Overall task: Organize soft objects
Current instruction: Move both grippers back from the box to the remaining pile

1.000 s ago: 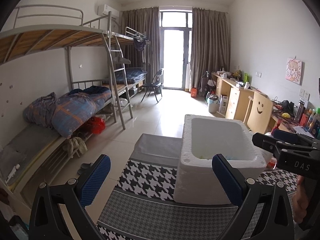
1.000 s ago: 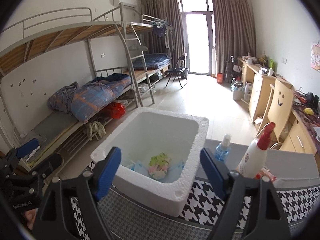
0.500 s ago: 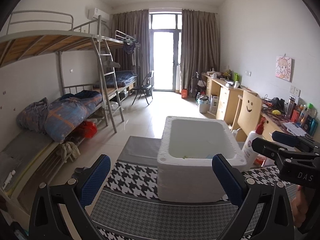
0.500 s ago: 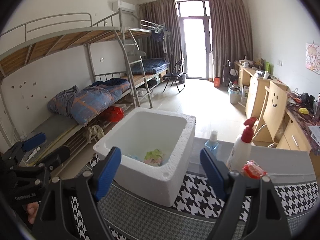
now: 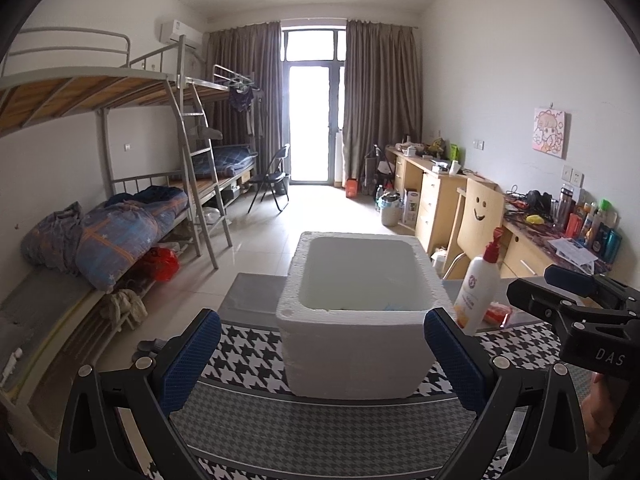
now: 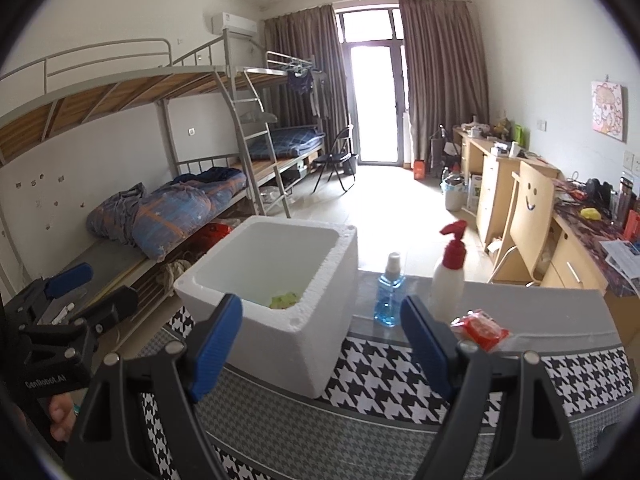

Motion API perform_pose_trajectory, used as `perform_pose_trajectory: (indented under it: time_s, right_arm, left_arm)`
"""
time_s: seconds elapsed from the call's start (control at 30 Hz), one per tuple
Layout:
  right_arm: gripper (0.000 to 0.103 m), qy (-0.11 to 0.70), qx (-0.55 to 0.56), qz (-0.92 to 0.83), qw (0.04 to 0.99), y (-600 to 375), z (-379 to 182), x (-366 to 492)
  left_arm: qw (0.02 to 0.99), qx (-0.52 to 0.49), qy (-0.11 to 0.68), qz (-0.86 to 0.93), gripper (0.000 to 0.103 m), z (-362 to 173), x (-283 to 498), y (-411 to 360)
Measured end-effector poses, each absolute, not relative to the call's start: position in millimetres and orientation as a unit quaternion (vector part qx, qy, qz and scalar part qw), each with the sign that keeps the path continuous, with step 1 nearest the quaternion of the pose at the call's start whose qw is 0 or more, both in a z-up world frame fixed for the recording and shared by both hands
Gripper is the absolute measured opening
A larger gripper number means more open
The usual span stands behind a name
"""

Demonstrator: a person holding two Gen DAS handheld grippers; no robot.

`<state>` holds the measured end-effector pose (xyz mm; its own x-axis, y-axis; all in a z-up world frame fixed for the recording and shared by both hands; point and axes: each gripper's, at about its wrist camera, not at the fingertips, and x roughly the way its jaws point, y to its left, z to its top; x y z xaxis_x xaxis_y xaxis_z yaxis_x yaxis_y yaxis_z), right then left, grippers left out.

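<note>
A white foam box (image 5: 352,320) (image 6: 276,292) stands on the houndstooth cloth of the table (image 5: 256,412). Soft items lie at its bottom: a bit of green cloth (image 6: 285,301) shows over the rim in the right wrist view, a sliver of blue (image 5: 394,307) in the left. My left gripper (image 5: 320,358) is open and empty, just in front of the box. My right gripper (image 6: 322,346) is open too, empty, near the box's right front corner. Each gripper appears at the edge of the other's view (image 5: 568,296) (image 6: 76,292).
Right of the box stand a white pump bottle with a red top (image 6: 450,278) (image 5: 480,288) and a blue spray bottle (image 6: 389,292); a red packet (image 6: 480,328) lies beside them. Bunk beds (image 5: 120,216) run along the left wall, desks and a chair (image 5: 476,220) along the right.
Both grippers have drawn back from the box: it looks smaller and farther, and less of its inside shows. The bottles and red packet have come into fuller view. Jaws unchanged.
</note>
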<state>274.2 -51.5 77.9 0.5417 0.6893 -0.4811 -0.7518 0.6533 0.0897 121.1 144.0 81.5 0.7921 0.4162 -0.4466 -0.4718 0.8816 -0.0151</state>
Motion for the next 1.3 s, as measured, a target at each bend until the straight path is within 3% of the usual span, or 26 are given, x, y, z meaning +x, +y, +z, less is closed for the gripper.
perform_pose_trajectory:
  time_s: [1.3]
  right_arm:
    - [0.084, 0.228, -0.053, 0.382, 0.894, -145, 50, 225]
  left_arm:
    - [0.968, -0.048, 0.228, 0.094, 0.102, 47, 110, 56]
